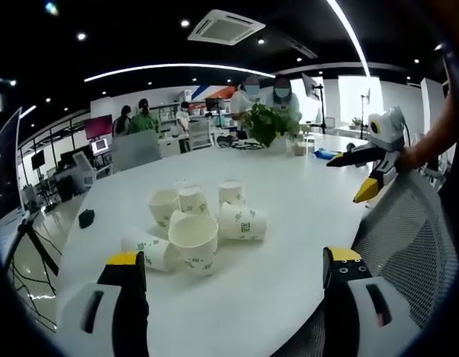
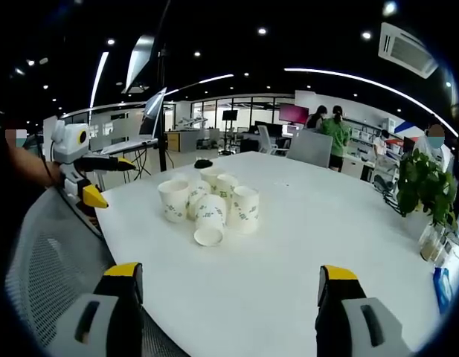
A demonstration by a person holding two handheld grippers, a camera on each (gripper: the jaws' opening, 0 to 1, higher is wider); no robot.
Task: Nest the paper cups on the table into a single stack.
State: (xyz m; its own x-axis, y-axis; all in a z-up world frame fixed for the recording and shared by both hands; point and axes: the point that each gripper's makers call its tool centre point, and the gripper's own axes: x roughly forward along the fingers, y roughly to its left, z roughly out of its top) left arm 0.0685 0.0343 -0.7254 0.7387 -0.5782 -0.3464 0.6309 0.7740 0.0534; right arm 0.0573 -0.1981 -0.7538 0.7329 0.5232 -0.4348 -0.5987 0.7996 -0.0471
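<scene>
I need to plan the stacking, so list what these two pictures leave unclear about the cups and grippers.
- Cup count: in the left gripper view the paper cups overlap; rear ones hide behind front ones.
- Which cups are already nested: too small to tell in the right gripper view.
- The print on the cups: blurred in both views.
- Left gripper and right gripper: jaws stand wide apart, their bases cut off by the bottom edge.
- Table: its near edge is cut off.

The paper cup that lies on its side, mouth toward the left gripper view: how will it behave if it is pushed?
The lying paper cup would probably roll in a curve, since it tapers and rests on its side. It looks thin-walled and empty, so likely light and easy to crush. A push may also knock the neighbouring cups, which stand close on the white table.
</scene>
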